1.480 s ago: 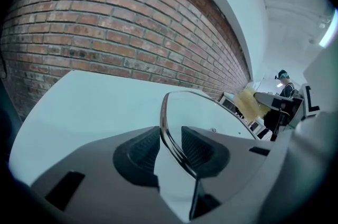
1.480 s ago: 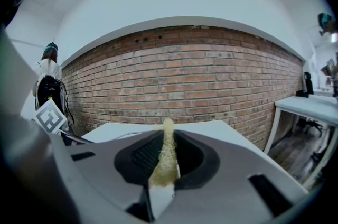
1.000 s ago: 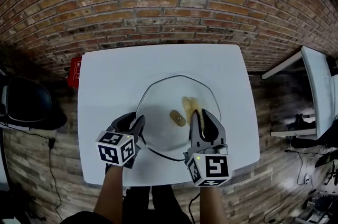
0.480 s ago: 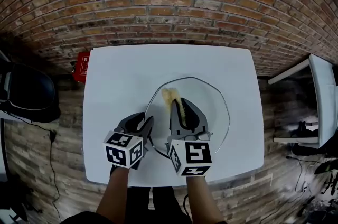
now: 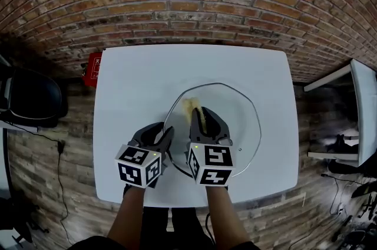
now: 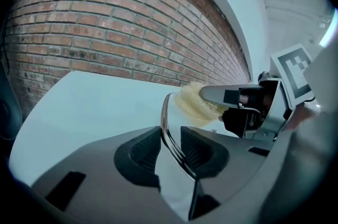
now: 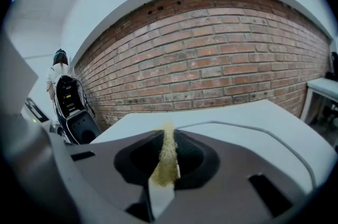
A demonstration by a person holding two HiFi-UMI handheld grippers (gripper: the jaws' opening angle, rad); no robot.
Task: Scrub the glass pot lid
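Glass pot lid (image 5: 235, 122) on white table (image 5: 135, 78), judged stiff, slick and breakable: left gripper (image 5: 165, 132) jaws closing on its thin rim at 8 o'clock, right gripper (image 5: 203, 115) clamping soft yellow sponge (image 5: 189, 106) against the glass near 10 o'clock.

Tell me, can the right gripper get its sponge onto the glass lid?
Probably yes: the right gripper, jaws shut on the sponge, is directly over the glass lid, and nothing seems to lie between them.
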